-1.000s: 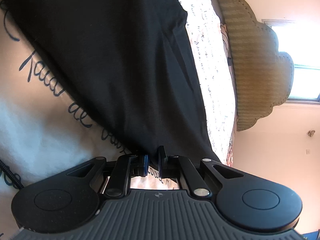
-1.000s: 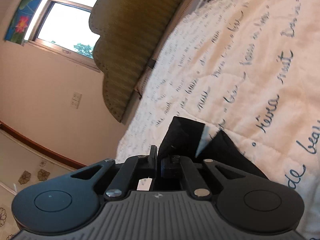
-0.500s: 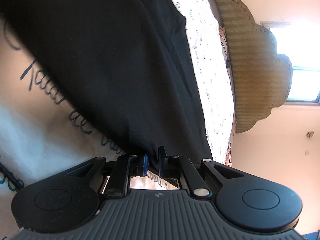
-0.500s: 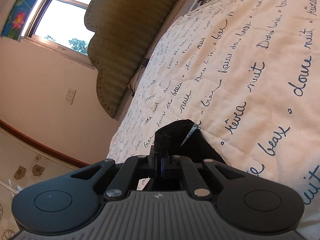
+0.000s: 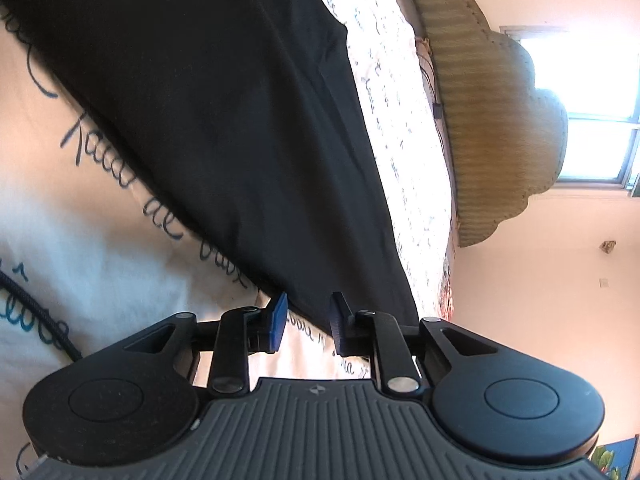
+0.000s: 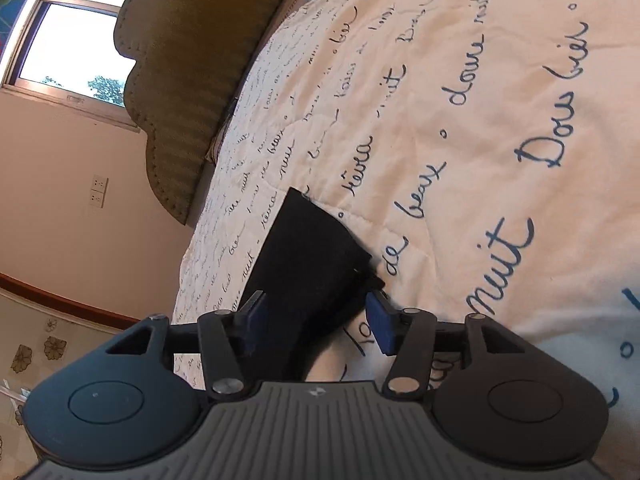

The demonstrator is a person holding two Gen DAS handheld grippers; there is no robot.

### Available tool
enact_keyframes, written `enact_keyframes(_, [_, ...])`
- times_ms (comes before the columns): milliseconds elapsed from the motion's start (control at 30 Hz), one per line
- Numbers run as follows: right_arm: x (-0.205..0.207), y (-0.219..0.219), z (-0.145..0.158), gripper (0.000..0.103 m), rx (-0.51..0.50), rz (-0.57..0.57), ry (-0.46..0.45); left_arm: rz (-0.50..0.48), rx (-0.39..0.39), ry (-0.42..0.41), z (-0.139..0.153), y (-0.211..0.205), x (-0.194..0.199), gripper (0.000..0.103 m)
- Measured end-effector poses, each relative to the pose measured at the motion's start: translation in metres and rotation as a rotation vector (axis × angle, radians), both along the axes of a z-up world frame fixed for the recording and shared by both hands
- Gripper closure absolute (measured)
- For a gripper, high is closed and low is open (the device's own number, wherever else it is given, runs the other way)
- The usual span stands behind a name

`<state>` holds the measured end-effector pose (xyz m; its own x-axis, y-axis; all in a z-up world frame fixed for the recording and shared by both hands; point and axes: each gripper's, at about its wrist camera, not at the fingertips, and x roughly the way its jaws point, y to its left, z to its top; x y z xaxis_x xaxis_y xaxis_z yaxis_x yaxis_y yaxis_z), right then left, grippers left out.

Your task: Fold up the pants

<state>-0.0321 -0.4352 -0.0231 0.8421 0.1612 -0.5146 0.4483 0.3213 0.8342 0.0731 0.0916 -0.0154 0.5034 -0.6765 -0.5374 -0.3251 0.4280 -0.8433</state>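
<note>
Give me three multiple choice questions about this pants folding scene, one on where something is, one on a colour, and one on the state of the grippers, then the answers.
1. Where do the pants lie?
A. on a bedspread with script lettering
B. on a wooden floor
C. in a basket

2. What colour are the pants?
A. red
B. black
C. white

3. How do the right gripper's jaws stand?
A. clamped tight on the cloth
B. apart, with the cloth between them
C. out of view

Answers:
1 A, the dark cloth rests on the bedspread printed with blue handwriting.
2 B, the cloth looks black in both wrist views.
3 B, the jaws have just been opening and a gap shows beside each pad; the left gripper is also parted at the cloth's edge.
</note>
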Motion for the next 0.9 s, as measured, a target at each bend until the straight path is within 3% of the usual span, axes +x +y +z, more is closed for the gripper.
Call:
enact_keyframes(167, [0.009, 0.006, -0.003, 0.049, 0.042, 0.005, -0.011, -0.029, -0.008, -0.024, 0.003, -0.005, -0.002, 0.074])
enact_keyframes(300, [0.029, 0.001, -0.015, 0.051, 0.085, -0.059, -0.034, -0.039, -0.010, -0.017, 0.003, -0.009, -0.003, 0.072])
enact_keyframes(433, [0.036, 0.002, -0.019, 0.050, 0.093, -0.110, -0.085, -0.029, -0.022, -0.036, 0.004, -0.008, -0.012, 0.057])
enact_keyframes(467, [0.036, 0.002, -0.018, 0.056, 0.083, -0.122, -0.106, -0.016, -0.021, -0.034, 0.004, -0.006, -0.014, 0.053])
enact_keyframes(500, [0.038, 0.000, -0.015, 0.087, 0.070, -0.112, -0.122, 0.001, -0.016, -0.027, 0.003, -0.005, -0.017, 0.052])
enact_keyframes(533, [0.041, -0.004, -0.009, 0.096, 0.050, -0.103, -0.122, 0.016, -0.015, -0.018, 0.001, -0.003, -0.019, 0.052])
enact_keyframes(700, [0.039, 0.000, 0.030, 0.096, -0.145, -0.044, -0.190, 0.095, -0.039, -0.045, 0.003, 0.008, -0.029, 0.047])
enact_keyframes(733, [0.039, 0.000, 0.023, 0.096, -0.163, -0.038, -0.161, 0.120, -0.048, -0.056, 0.000, 0.009, -0.030, 0.042])
enact_keyframes(800, [0.038, -0.008, -0.010, 0.096, -0.103, -0.052, -0.073, 0.194, -0.059, -0.032, -0.009, 0.014, -0.033, 0.039])
enact_keyframes(900, [0.029, -0.010, -0.034, 0.096, -0.050, -0.064, -0.107, 0.299, -0.092, 0.002, -0.020, 0.020, -0.035, 0.040])
